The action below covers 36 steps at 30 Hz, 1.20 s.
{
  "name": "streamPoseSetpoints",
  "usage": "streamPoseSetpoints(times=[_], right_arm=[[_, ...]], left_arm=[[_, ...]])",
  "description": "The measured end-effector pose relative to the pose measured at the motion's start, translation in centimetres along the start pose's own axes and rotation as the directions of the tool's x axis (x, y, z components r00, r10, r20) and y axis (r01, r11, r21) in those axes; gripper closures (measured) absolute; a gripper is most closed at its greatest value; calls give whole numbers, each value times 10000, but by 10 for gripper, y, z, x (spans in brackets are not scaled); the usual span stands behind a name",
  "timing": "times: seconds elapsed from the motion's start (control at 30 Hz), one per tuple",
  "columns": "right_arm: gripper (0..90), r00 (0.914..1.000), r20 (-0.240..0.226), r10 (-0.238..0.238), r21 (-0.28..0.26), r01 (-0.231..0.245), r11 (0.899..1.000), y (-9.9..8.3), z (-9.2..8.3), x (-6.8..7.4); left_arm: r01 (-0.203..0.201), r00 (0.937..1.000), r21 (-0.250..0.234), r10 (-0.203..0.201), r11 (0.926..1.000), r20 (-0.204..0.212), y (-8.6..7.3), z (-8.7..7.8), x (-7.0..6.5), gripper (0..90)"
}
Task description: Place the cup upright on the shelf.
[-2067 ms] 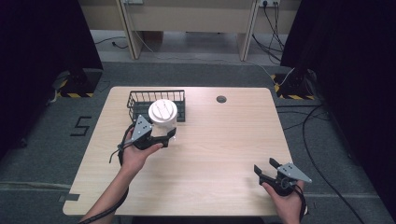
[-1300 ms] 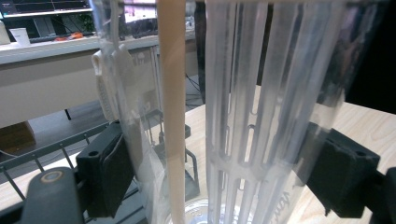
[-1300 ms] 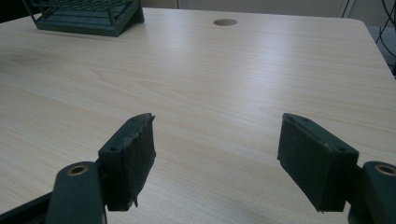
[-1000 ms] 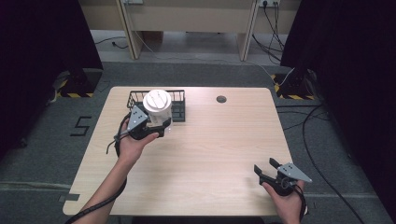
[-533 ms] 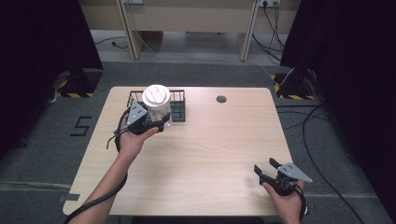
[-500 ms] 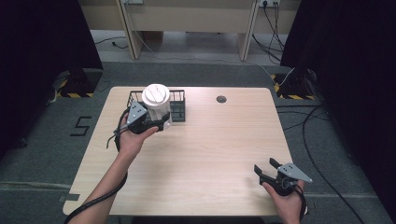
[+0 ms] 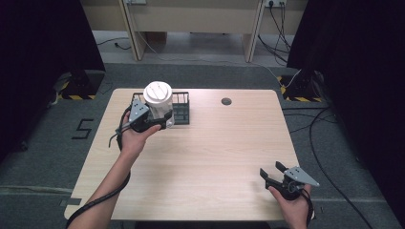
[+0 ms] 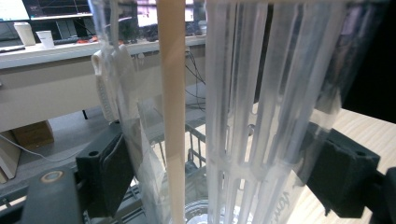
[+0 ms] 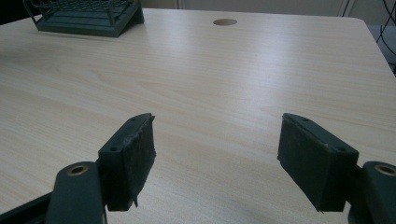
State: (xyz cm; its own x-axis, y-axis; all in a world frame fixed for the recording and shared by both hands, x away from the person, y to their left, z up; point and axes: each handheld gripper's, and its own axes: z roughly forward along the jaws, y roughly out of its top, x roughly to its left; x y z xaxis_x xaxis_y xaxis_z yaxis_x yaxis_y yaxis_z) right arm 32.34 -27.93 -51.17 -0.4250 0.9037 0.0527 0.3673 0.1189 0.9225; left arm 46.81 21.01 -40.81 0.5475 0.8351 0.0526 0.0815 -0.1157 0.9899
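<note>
A clear ribbed plastic cup [image 7: 157,95] with a white lid hangs over the left part of a black wire basket [image 7: 180,112] at the table's back left. My left gripper [image 7: 160,119] is shut on the cup's side. In the left gripper view the cup [image 8: 261,116] stands between both pads, a pale beige stick runs up inside it, and the basket wires [image 8: 194,149] show below. My right gripper [image 7: 270,170] rests open near the front right edge. The right gripper view has its jaws [image 9: 217,154] wide apart over bare wood.
The light wooden table [image 7: 215,152] has a round cable hole [image 7: 226,101] at the back centre. In the right gripper view the basket [image 9: 88,16] lies far off at the top left. Dark curtains, desk legs and floor cables surround the table.
My left gripper has carried the cup back and to the left, from the basket's front to above its left part. The right gripper has stayed still.
</note>
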Motion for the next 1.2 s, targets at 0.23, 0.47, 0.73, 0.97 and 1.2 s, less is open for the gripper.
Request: streamPoseSetpoints(times=[0.23, 0.47, 0.73, 0.97, 1.2], right_arm=[[279, 10000, 13, -6, 6, 6, 10000, 0, 0, 0], [279, 10000, 11, 14, 21, -14, 10000, 0, 0, 0], [279, 10000, 7, 50, 34, -50, 10000, 0, 0, 0], [280, 10000, 2, 26, 23, -26, 10000, 0, 0, 0], [280, 10000, 10, 45, 18, -45, 10000, 0, 0, 0]], left_arm=[[-2, 10000, 11, 2, 10000, -85, 3, 3, 4, 174], [24, 9999, 16, -24, 10000, -157, 6, 6, 9, 174], [8, 9998, -57, -9, 10000, -212, 12, 11, 12, 174], [47, 9995, -78, -49, 10000, -300, 16, 15, 16, 174], [17, 9993, -95, -21, 10000, -364, 19, 19, 20, 174]])
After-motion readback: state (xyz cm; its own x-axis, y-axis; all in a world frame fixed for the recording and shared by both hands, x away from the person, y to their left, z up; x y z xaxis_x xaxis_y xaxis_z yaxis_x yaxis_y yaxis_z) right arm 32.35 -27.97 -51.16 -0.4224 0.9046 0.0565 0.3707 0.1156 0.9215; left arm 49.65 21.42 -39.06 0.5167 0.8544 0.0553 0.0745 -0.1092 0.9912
